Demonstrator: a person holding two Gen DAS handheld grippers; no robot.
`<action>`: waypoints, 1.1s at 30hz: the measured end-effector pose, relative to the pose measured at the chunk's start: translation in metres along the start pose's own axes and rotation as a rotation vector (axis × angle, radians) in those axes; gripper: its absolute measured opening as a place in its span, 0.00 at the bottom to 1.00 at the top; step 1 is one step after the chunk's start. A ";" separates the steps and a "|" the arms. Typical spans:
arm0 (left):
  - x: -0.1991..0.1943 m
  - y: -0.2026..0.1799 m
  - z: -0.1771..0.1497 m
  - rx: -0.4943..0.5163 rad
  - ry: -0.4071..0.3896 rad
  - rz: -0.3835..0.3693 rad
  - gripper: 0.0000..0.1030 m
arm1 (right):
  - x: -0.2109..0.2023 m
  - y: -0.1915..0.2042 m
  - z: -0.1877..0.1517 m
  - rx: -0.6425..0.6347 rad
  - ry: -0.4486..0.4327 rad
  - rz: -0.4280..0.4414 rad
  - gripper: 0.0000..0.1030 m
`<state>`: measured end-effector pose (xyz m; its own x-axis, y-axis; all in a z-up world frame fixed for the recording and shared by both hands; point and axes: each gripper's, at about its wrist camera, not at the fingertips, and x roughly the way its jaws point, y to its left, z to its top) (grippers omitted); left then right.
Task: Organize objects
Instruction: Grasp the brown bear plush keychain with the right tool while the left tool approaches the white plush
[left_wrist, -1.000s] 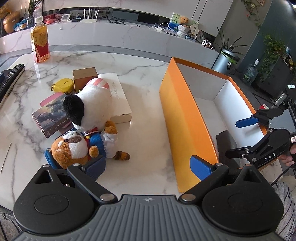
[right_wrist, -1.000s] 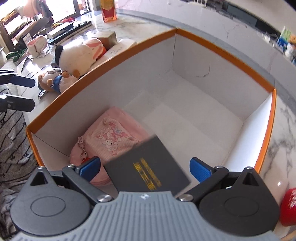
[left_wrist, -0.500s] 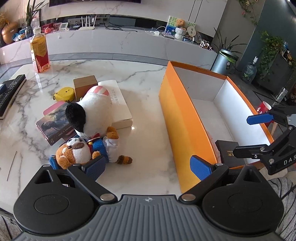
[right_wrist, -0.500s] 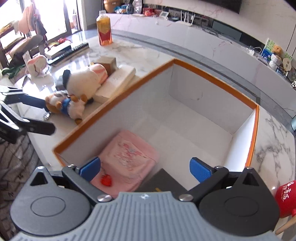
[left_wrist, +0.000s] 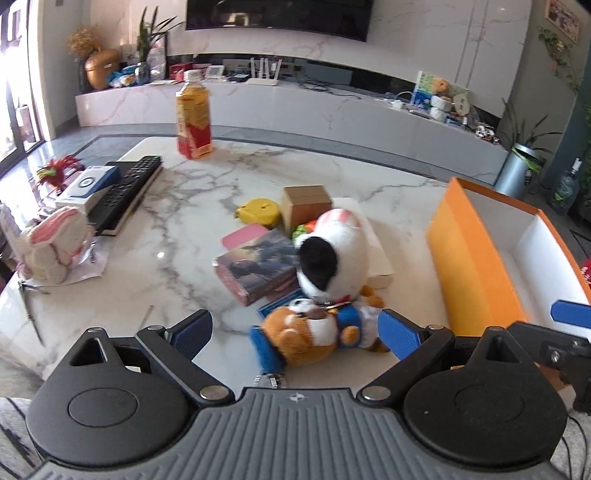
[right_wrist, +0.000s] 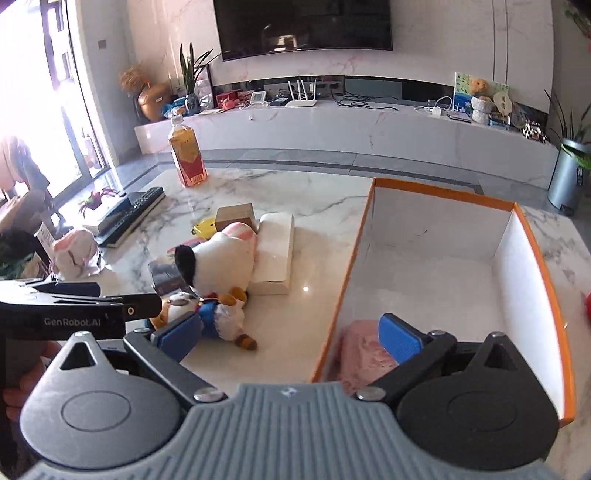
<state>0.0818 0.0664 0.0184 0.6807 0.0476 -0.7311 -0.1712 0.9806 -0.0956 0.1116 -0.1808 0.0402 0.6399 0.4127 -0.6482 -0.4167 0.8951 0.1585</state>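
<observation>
Marble table (left_wrist: 192, 236) bears orange box (left_wrist: 472, 258), toys, books, bottle (left_wrist: 193, 118).

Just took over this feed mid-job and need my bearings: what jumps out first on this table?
The big orange cardboard box with white inside dominates the right side of the marble table, a pink pouch in its near corner. Left of it lies a heap: a white plush toy with a black ear across a small brown bear plush in blue, beside books. Both sets of jaws are open and empty.

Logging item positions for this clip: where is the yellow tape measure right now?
In the left wrist view the yellow tape measure lies mid-table, against the left side of the small brown cardboard box, just beyond the pink booklet.
</observation>
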 end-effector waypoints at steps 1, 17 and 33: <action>0.001 0.008 0.002 -0.012 0.007 0.017 1.00 | 0.006 0.008 -0.001 0.002 0.019 0.019 0.99; 0.015 0.064 0.006 -0.132 0.084 0.057 1.00 | 0.089 0.096 -0.012 -0.598 0.093 0.145 0.77; 0.031 0.075 0.004 -0.161 0.148 -0.011 1.00 | 0.170 0.120 -0.032 -0.943 0.198 0.107 0.67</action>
<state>0.0922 0.1419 -0.0087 0.5733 -0.0033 -0.8194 -0.2840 0.9372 -0.2025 0.1494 -0.0091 -0.0747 0.4840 0.3706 -0.7927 -0.8683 0.3157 -0.3826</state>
